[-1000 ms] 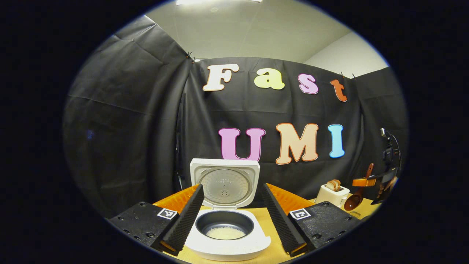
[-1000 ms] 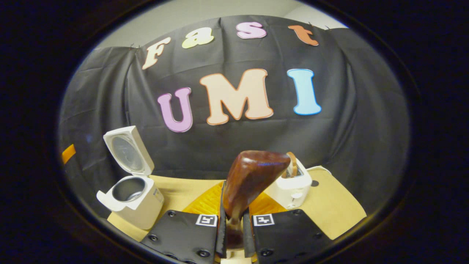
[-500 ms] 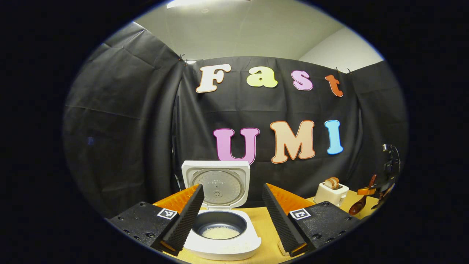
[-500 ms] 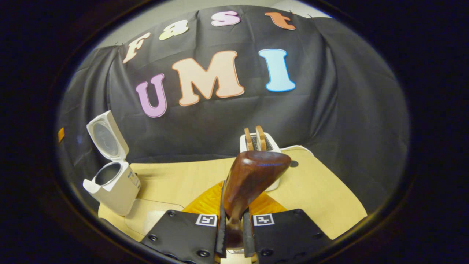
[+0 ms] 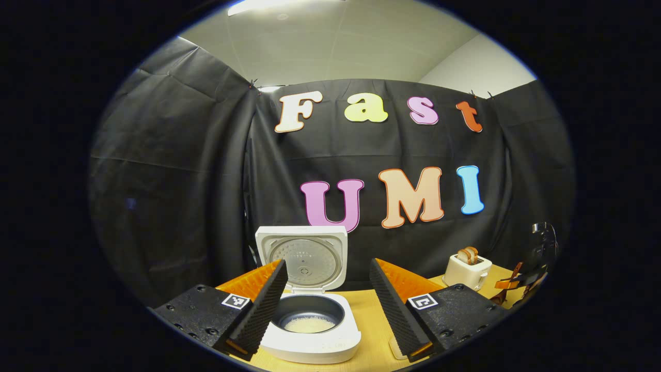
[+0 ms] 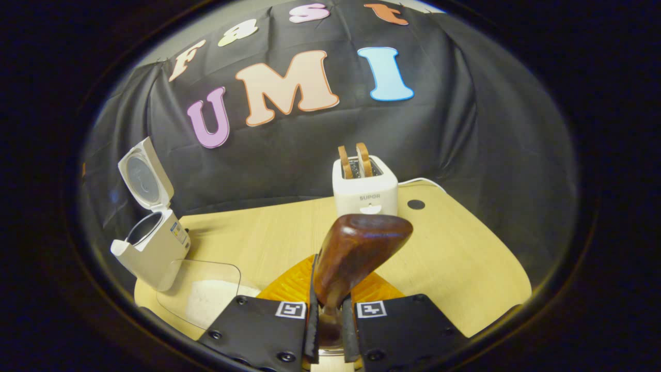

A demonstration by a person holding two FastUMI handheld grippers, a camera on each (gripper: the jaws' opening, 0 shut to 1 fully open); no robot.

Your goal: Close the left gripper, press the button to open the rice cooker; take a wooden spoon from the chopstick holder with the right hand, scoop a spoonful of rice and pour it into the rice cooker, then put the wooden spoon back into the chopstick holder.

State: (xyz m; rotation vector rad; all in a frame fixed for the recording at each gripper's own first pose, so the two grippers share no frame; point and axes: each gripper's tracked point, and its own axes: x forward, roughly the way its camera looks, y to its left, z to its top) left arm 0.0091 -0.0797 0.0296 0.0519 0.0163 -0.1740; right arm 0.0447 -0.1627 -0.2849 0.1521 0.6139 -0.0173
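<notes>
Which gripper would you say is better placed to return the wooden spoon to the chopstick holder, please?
Right. The right gripper is shut on the wooden spoon, while the left gripper is open and empty at the rice cooker.

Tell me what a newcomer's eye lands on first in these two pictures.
In the right gripper view, the dark wooden spoon rises at centre, its handle pinched by the right gripper, with the toaster right behind. In the left gripper view, the white rice cooker stands open between the spread fingers of the left gripper, rice in its pot.
</notes>
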